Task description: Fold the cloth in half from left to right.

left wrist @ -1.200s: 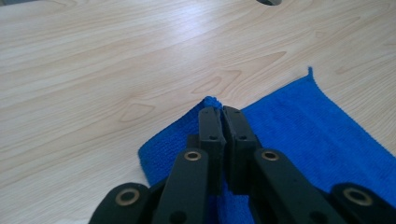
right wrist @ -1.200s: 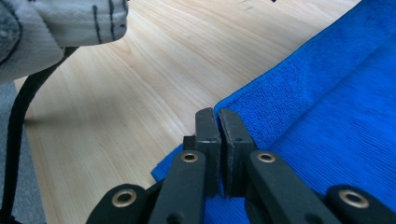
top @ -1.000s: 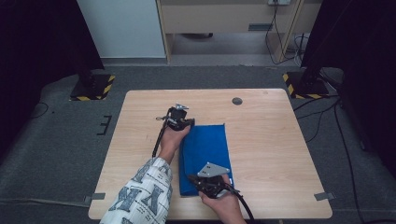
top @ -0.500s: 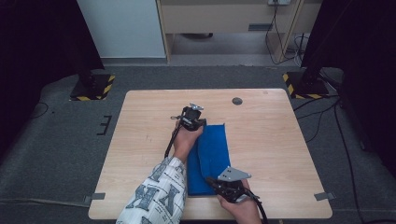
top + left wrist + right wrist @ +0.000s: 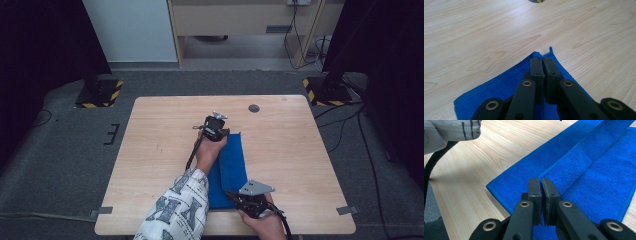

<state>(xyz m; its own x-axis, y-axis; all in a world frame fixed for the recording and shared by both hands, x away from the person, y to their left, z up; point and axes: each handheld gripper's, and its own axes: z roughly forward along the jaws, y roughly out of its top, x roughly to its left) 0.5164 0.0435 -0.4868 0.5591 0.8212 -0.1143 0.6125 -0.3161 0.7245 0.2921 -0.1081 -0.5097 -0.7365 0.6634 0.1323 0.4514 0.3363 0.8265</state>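
Your left gripper pinches the blue cloth's far corner; your right gripper clamps its near folded edge — cloth lies mid-worktop, reaching the near edge.

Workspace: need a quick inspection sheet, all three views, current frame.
Surface: light wooden table, flat, with a small dark round spot near the far edge.
Job's things: blue towel, partly folded lengthwise, one layer lapped over the other.
Clutter: nothing seen.
Grippers: left gripper shut on the towel's far corner; right gripper shut on the folded edge at the near end.
Cables: one black cable trails from the left gripper along the forearm, another from the right.
Surroundings: grey carpet, striped stand bases, cabinet behind.
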